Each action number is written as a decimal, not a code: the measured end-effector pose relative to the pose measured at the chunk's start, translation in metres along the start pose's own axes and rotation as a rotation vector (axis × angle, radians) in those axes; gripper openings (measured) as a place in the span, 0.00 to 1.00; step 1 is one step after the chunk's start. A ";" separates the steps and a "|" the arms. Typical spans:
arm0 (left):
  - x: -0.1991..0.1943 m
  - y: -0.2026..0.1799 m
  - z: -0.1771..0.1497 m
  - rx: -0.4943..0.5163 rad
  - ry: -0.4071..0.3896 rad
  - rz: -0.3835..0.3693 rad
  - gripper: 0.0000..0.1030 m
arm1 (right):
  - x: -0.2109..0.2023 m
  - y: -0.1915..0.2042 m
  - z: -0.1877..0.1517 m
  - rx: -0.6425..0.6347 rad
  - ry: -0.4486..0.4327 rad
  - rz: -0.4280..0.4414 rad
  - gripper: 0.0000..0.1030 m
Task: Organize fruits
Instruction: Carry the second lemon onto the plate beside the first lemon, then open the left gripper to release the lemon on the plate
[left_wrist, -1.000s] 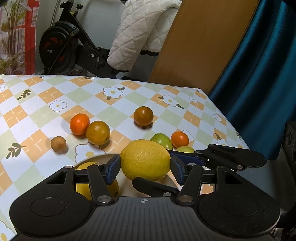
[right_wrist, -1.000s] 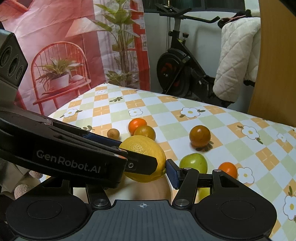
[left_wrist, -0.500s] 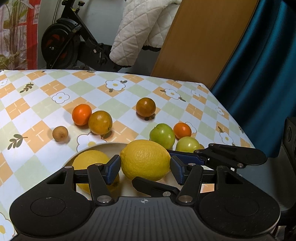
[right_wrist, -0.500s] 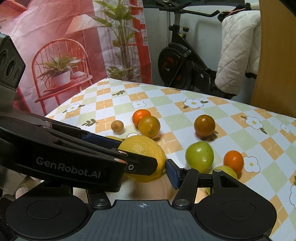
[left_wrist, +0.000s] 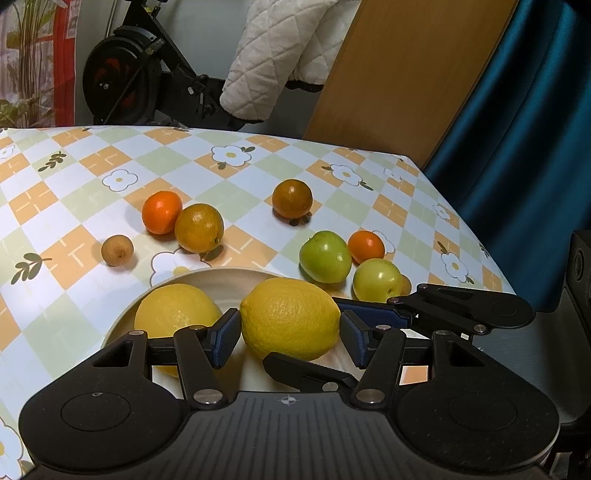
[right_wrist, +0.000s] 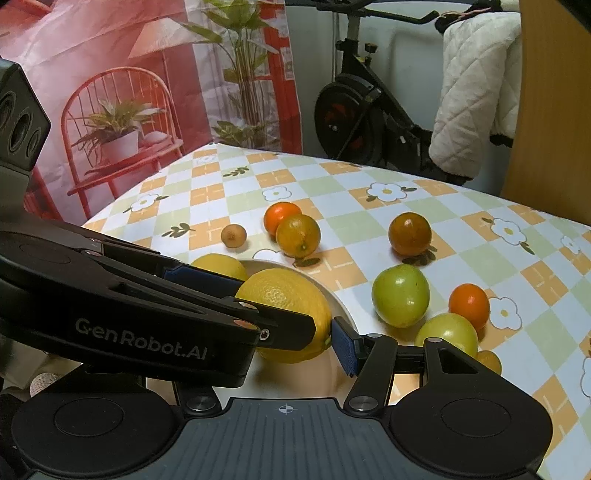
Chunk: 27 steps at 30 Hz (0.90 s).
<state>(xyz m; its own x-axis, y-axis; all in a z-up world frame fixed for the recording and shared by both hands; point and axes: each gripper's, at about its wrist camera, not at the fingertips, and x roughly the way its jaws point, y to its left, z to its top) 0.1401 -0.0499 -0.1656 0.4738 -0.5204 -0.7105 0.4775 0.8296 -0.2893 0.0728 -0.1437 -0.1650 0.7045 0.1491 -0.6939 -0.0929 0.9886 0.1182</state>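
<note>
A large yellow lemon (left_wrist: 290, 317) hangs over a white bowl (left_wrist: 207, 273), and both grippers meet on it. My left gripper (left_wrist: 288, 336) is shut on the lemon, with one blue pad on each end. My right gripper (right_wrist: 284, 350) comes in from the right. Its right pad (right_wrist: 343, 350) touches the lemon (right_wrist: 284, 295); its other finger is hidden behind the left gripper's arm. A second lemon (left_wrist: 173, 306) lies in the bowl at the left.
Loose on the flowered tablecloth lie two green apples (left_wrist: 325, 256) (left_wrist: 376, 278), several oranges such as one at the back (left_wrist: 291, 198), and a small brown fruit (left_wrist: 117, 250). Beyond the table stand an exercise bike (left_wrist: 122, 81), a wooden panel (left_wrist: 388, 74) and a blue curtain (left_wrist: 517, 147).
Both views have tipped a little, so the bowl and the second lemon show more and the loose fruit sits lower. The held lemon has kept its place between the pads.
</note>
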 end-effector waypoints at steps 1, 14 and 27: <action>0.001 0.000 0.000 -0.001 0.002 0.000 0.60 | 0.000 -0.001 -0.001 0.001 0.002 0.001 0.51; 0.004 -0.002 -0.002 0.003 0.011 0.004 0.59 | 0.004 -0.002 -0.003 0.007 0.023 -0.003 0.51; -0.006 0.001 0.000 -0.002 -0.014 0.016 0.60 | -0.006 -0.012 -0.002 0.022 -0.007 -0.038 0.53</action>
<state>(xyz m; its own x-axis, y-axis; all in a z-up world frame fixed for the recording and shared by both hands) 0.1375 -0.0461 -0.1614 0.4915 -0.5100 -0.7059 0.4686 0.8381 -0.2792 0.0683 -0.1564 -0.1643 0.7120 0.1115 -0.6933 -0.0507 0.9929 0.1075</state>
